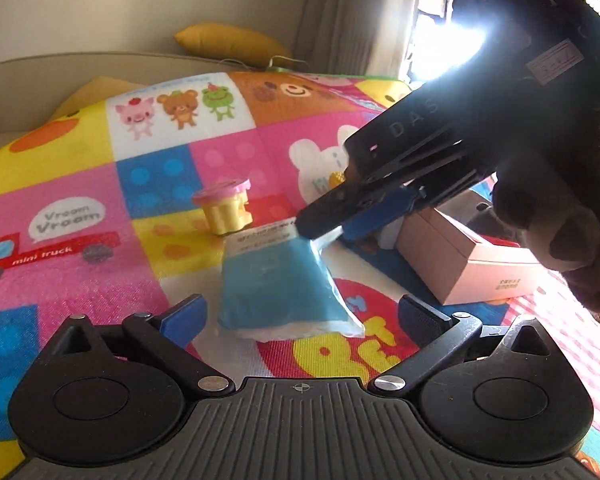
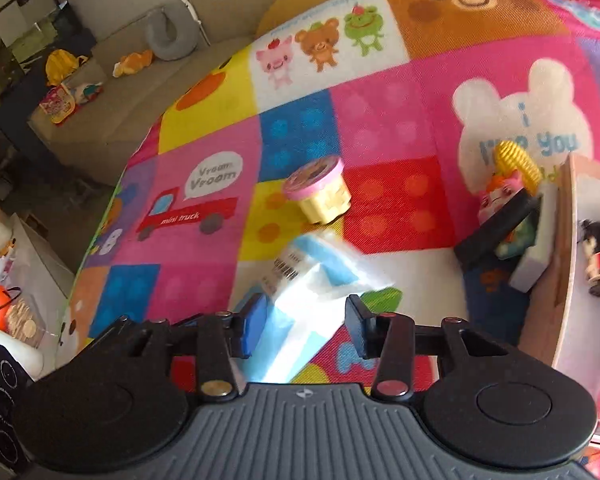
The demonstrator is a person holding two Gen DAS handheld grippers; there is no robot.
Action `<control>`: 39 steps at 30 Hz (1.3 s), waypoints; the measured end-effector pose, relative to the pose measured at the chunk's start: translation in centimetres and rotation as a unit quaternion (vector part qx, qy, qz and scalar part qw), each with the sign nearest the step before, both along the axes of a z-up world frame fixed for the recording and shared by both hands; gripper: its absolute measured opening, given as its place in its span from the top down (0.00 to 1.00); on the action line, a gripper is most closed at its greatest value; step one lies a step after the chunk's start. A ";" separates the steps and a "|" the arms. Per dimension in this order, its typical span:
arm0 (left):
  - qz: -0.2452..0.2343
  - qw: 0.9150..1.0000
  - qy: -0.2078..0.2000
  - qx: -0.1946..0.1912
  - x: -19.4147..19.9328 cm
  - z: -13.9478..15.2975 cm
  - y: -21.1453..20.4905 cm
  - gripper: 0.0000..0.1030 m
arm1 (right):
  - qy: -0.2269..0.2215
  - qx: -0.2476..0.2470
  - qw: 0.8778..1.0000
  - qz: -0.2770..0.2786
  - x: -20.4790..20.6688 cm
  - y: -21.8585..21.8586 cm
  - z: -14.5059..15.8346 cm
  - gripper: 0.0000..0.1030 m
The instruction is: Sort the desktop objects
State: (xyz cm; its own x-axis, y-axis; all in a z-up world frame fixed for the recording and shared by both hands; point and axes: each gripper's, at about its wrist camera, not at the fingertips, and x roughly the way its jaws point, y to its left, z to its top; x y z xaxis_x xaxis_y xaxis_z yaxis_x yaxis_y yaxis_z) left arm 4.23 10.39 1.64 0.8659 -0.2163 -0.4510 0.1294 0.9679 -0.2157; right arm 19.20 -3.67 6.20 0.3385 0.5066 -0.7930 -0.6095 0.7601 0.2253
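A: What covers the worktop?
B: A bright patchwork cartoon cloth (image 2: 380, 120); beige sofa (image 2: 112, 64) behind it.
A: The tools?
B: Right tool (image 1: 326, 230) pinching the blue plastic tissue pack's (image 1: 278, 284) far corner; left tool (image 1: 300, 316) spread apart near it.

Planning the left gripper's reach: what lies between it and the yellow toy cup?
The blue tissue pack, seen in the left wrist view.

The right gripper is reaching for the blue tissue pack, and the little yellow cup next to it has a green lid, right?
Not quite. The lid on the yellow cup is pink, not green; the right wrist view shows it clearly. The rest holds: the right gripper is at the blue tissue pack, its jaws around the pack's end.
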 end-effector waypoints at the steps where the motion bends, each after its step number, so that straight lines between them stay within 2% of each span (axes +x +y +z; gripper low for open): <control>1: -0.001 1.000 0.004 -0.003 0.2 -0.1 0.1 0.00 | -0.029 -0.014 0.999 -0.015 0.0 -0.2 0.5 0.58; 3: -0.002 1.000 0.009 -0.009 0.3 -0.2 0.2 0.00 | -0.091 -0.062 0.992 -0.069 0.8 -0.4 1.2 0.58; 4: -0.002 1.000 0.009 -0.010 0.4 -0.2 0.3 0.00 | -0.105 -0.078 0.986 -0.101 1.9 -0.5 1.2 0.58; 7: -0.001 1.000 0.011 -0.016 0.5 -0.3 0.5 0.00 | -0.083 -0.080 0.978 -0.176 4.7 -0.9 0.1 0.58; 9: 0.005 1.000 0.013 -0.023 0.5 -0.4 0.8 0.00 | -0.060 -0.078 0.974 -0.204 6.0 -0.7 -1.1 0.60; 11: 0.012 0.999 0.015 -0.028 0.6 -0.4 1.1 0.00 | -0.070 -0.094 0.965 -0.234 6.8 -0.2 -2.4 0.60; 13: 0.018 0.999 0.018 -0.030 0.7 -0.5 1.2 0.00 | -0.079 -0.113 0.961 -0.240 7.4 0.3 -3.2 0.61; 14: 0.018 0.999 0.019 -0.029 0.7 -0.5 1.1 0.00 | -0.084 -0.121 0.959 -0.243 7.5 0.5 -3.5 0.67; 16: 0.018 0.999 0.018 -0.026 0.7 -0.4 1.1 0.00 | -0.100 -0.124 0.959 -0.234 7.6 0.8 -3.9 0.71; 18: 0.018 0.999 0.017 -0.027 0.6 -0.5 1.1 0.00 | -0.091 -0.111 0.964 -0.226 7.1 0.1 -3.7 0.83; 20: 0.019 0.999 0.018 -0.029 0.6 -0.5 1.2 0.00 | -0.076 -0.085 0.972 -0.206 5.6 -0.9 -3.1 0.83; 22: 0.020 0.999 0.019 -0.027 0.6 -0.5 1.1 0.00 | -0.085 -0.067 0.978 -0.180 2.9 -2.2 -2.2 0.86; 23: 0.021 0.999 0.019 -0.025 0.6 -0.4 1.1 0.00 | -0.090 -0.061 0.980 -0.166 1.6 -2.7 -1.9 0.99; 24: 0.021 0.999 0.020 -0.022 0.7 -0.4 1.0 0.00 | -0.089 -0.051 0.983 -0.154 0.0 -3.6 -1.4 1.00; 28: 0.025 0.999 0.024 -0.011 0.8 -0.4 0.7 0.00 | -0.096 -0.025 0.987 -0.123 -5.6 -7.7 -0.2 1.00; 32: 0.032 0.999 0.032 0.013 1.0 -0.4 0.0 0.00 | -0.123 -0.028 0.986 -0.113 -8.9 -10.6 -0.9 0.99; 34: 0.035 0.999 0.028 0.021 0.8 -0.3 -0.2 0.00 | -0.128 -0.018 0.985 -0.117 -9.1 -11.1 -1.6 0.94; 37: 0.077 0.996 0.028 0.040 0.2 0.4 0.5 0.00 | -0.142 0.003 0.986 -0.091 -9.1 -10.0 -2.4 0.89; 38: 0.089 0.995 0.032 0.042 0.0 0.6 0.9 0.00 | -0.159 -0.004 0.984 -0.074 -9.2 -9.0 -2.7 0.83; 39: 0.099 0.994 0.036 0.040 -0.1 1.0 1.4 0.00 | -0.180 -0.015 0.982 -0.063 -9.3 -7.9 -3.0 0.72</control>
State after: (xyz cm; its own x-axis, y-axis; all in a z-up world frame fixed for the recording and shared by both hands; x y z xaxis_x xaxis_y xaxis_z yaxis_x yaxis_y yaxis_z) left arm 4.09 11.75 2.60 0.8531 -0.0058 -0.5217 -0.0780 0.9873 -0.1384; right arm 9.93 -11.60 3.20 0.6580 0.4212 -0.6242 -0.5457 0.8379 -0.0098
